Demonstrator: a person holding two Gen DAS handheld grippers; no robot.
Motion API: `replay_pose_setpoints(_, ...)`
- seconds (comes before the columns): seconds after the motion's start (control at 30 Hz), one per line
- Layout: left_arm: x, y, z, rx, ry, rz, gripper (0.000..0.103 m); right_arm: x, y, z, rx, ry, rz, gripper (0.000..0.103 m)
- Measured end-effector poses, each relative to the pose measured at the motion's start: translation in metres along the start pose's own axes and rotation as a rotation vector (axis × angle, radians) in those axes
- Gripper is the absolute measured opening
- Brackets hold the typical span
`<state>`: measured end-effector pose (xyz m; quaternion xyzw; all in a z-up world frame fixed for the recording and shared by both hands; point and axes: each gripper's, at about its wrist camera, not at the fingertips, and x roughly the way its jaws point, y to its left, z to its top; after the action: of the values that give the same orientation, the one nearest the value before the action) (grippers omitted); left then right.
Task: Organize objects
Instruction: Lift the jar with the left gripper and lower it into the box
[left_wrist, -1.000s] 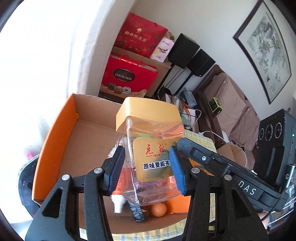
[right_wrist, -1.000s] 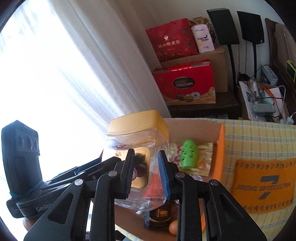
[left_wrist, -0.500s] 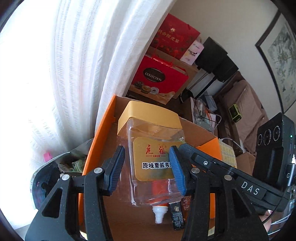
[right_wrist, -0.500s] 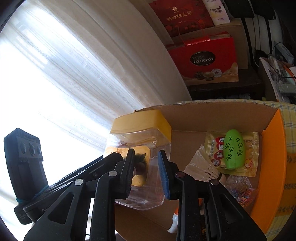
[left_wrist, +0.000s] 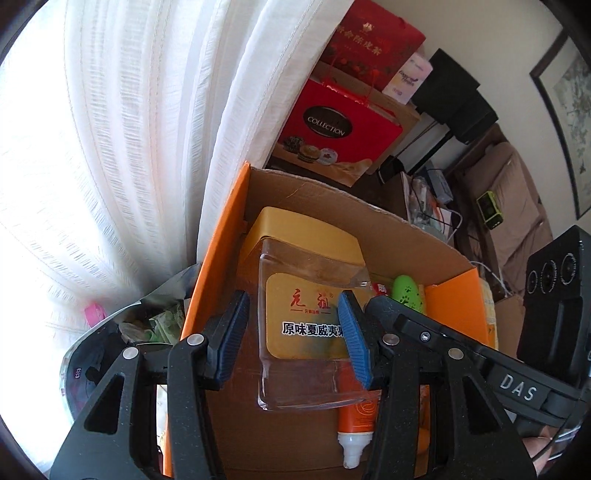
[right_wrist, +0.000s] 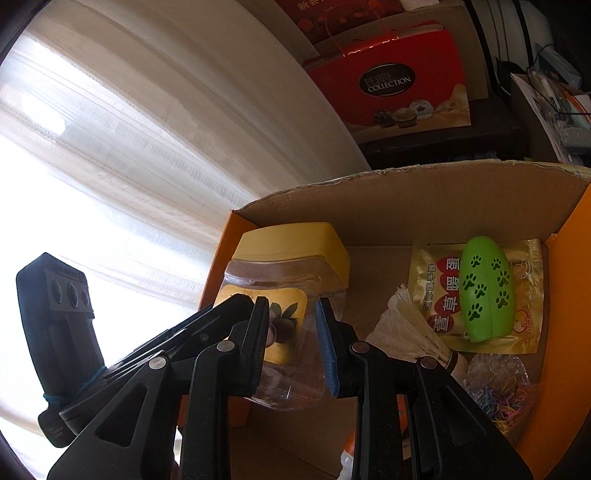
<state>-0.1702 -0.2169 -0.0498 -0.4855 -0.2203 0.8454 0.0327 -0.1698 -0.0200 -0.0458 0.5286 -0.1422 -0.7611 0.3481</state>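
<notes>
A clear plastic jar (left_wrist: 306, 325) with a yellow lid and yellow label hangs over the left end of an open cardboard box (left_wrist: 221, 236) with orange sides. My left gripper (left_wrist: 291, 336) has its blue pads beside the jar's walls, a gap showing on the left. My right gripper (right_wrist: 293, 343) is shut on the jar (right_wrist: 288, 295) from the other side. The box (right_wrist: 424, 192) holds a green paw-print case (right_wrist: 484, 291), a gold snack packet (right_wrist: 439, 291), a shuttlecock (right_wrist: 410, 332), rubber bands (right_wrist: 498, 391) and an orange tube (left_wrist: 356, 421).
A white curtain (left_wrist: 129, 147) hangs left of the box. A silver bag (left_wrist: 155, 314) lies outside the box's left wall. Red gift boxes (left_wrist: 340, 129) and black speakers (left_wrist: 454, 96) stand behind. A yellow checked cloth (left_wrist: 489, 317) is at the right.
Both grippers carried the jar down and toward the box's left end, tilting to look into the box. The left gripper's jaws have opened wider.
</notes>
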Motion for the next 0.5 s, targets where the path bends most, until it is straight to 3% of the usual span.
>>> replay_pose_setpoints(0.03, 0.004, -0.002, -0.001, 0.006, 0.020, -0.007, 0.038, 0.003, 0.001, -0.001, 0.001, 0.020, 0.056, 0.009)
replay_pose_setpoints(0.07, 0.004, -0.006, -0.003, 0.032, 0.007, 0.034, 0.032, 0.007, 0.001, -0.002, 0.017, 0.047, 0.082, 0.002)
replay_pose_setpoints(0.17, 0.006, -0.008, -0.005, 0.044, 0.015, 0.074, 0.029, 0.011, 0.010, -0.003, -0.028, 0.043, 0.014, 0.003)
replay_pose_setpoints(0.2, 0.005, -0.008, -0.006, 0.047, 0.011, 0.089, 0.030, 0.011, 0.010, -0.002, -0.028, 0.045, 0.026, 0.005)
replay_pose_setpoints(0.33, 0.002, -0.009, -0.009, 0.045, 0.004, 0.079, 0.043, -0.003, 0.013, -0.004, -0.087, 0.030, -0.002, 0.010)
replay_pose_setpoints(0.5, -0.009, -0.018, -0.014, 0.059, -0.038, 0.096, 0.058, -0.027, 0.017, -0.010, -0.198, 0.011, -0.088, 0.027)
